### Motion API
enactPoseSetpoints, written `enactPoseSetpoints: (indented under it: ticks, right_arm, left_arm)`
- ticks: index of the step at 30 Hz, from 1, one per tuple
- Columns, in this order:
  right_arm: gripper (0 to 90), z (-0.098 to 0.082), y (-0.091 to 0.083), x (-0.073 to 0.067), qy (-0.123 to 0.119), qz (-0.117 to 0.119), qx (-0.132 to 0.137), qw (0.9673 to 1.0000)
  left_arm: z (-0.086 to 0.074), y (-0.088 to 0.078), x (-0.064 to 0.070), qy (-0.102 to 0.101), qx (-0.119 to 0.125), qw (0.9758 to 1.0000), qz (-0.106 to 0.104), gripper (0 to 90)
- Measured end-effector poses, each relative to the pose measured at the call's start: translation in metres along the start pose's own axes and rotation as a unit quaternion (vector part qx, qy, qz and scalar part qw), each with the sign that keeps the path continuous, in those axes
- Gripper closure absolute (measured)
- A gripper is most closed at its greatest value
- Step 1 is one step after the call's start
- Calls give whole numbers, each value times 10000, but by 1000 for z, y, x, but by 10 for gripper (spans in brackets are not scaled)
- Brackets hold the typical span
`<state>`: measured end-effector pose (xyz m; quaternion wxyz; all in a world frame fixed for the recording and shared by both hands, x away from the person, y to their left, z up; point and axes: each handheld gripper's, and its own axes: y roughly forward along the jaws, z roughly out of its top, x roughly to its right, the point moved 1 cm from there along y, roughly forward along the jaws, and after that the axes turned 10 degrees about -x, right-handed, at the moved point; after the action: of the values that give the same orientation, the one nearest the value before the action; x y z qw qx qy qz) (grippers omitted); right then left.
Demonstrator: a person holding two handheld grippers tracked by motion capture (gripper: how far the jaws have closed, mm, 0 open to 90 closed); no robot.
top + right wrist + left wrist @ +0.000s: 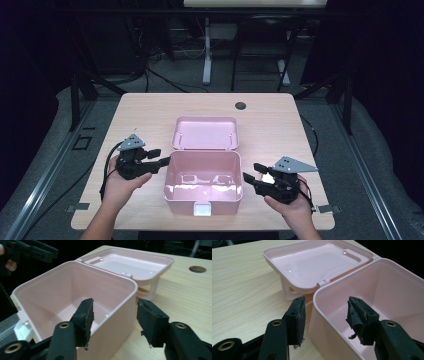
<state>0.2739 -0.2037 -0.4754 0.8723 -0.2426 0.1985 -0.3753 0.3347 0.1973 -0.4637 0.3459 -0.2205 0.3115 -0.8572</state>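
Glossy pink plastic box (203, 185) on a matt wood-grain table (270, 125).

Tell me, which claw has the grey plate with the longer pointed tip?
The right claw: its plate stretches to a long point, while the left claw carries a smaller, stubbier plate.

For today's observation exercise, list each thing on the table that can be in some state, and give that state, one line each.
Pink box: upright on the table, open, nothing inside.
Lid: swung fully back on its hinges, inner side up.
White latch: undone, at the box's front wall.
Left tongs: open, straddling the box's wall, pads not pressing.
Right tongs: open, straddling the box's corner, pads not pressing.
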Motion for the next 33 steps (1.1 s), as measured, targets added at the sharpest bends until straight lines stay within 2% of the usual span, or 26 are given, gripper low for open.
enactPoseSetpoints:
  ticks: [4, 7, 8, 13, 14, 18, 21, 22, 25, 27, 28, 29, 30, 32, 33]
  right_arm:
    - [370, -4, 0, 15, 50, -306, -46, 9995]
    - [340, -6, -1, 20, 120, -369, -72, 9992]
    - [304, -8, 0, 25, 244, -395, -75, 9989]
    - [272, -11, 1, 33, 324, -524, -128, 9980]
    - [242, -12, 3, 36, 356, -554, -180, 9977]
    - [227, -12, 4, 41, 415, -555, -258, 9973]
    - [286, -10, 2, 47, 430, -459, -297, 9976]
    - [288, -7, 2, 51, 406, -558, -336, 9970]
    - [288, -5, 2, 56, 435, -609, -385, 9965]
    - [290, -3, 4, 61, 437, -622, -552, 9956]
    - [291, 0, 8, 64, 321, -702, -797, 9938]
    - [291, 0, 8, 64, 321, -702, -797, 9938]
    - [338, 3, 12, 66, 219, -694, -1085, 9914]
    - [341, 6, 15, 69, 153, -690, -1302, 9890]
    - [341, 6, 15, 69, 153, -690, -1302, 9890]
  left_arm:
    - [0, -2, -1, 7, -37, 10000, 10, 480]
    - [1, -3, 0, 0, -21, 10000, 24, 480]
    - [1, -3, 0, -1, -17, 10000, 35, 480]
    - [1, -3, 0, 12, -43, 10000, 16, 480]
    - [1, -3, 0, 20, -44, 10000, 29, 480]
    - [1, -5, 0, 18, -34, 10000, 81, 469]
    - [2, -7, 0, 11, -10, 9999, 136, 450]
    - [2, -7, -1, 26, -18, 9998, 194, 429]
    - [2, -7, -1, 7, -22, 9998, 208, 413]
    - [2, -8, -2, 26, -55, 9998, 211, 400]
    - [2, -9, -2, 19, -72, 9998, 182, 393]
    - [2, -9, -2, 19, -72, 9998, 182, 391]
    - [2, -10, -3, 18, -37, 9998, 182, 387]
    - [2, -12, -4, 9, 27, 9999, 153, 382]
    - [2, -12, -4, 9, 27, 9999, 153, 382]
